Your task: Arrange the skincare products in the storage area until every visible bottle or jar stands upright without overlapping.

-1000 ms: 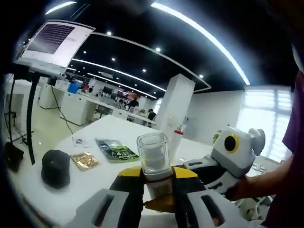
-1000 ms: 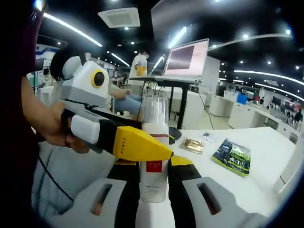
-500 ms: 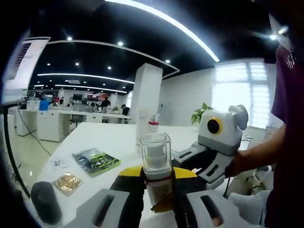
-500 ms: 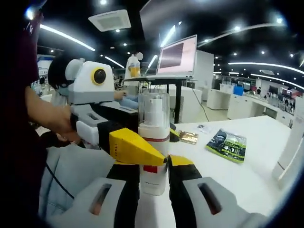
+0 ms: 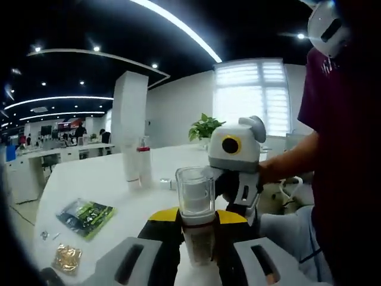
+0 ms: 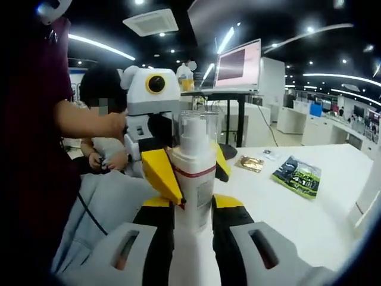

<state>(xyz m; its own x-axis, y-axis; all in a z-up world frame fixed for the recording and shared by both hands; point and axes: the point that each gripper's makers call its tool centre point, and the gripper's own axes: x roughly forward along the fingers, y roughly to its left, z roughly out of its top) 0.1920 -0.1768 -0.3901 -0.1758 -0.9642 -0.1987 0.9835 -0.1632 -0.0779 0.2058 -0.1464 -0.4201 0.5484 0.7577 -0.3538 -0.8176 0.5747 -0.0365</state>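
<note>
While both grippers meet over the white table (image 6: 309, 220), the pump bottle (image 6: 193, 173) stands upright between them, clear cap on top, white body with a red band. Left gripper (image 5: 196, 238): jaws closed against the bottle's sides, gripping it low. Right gripper (image 6: 191, 223): jaws likewise pressed on the bottle's lower body. Each gripper appears in the other's view, just beyond the bottle. Farther off on the table: green packet (image 6: 296, 176), gold sachet (image 6: 250, 164). Two more bottles (image 5: 137, 170) stand upright at the far side in the left gripper view.
</note>
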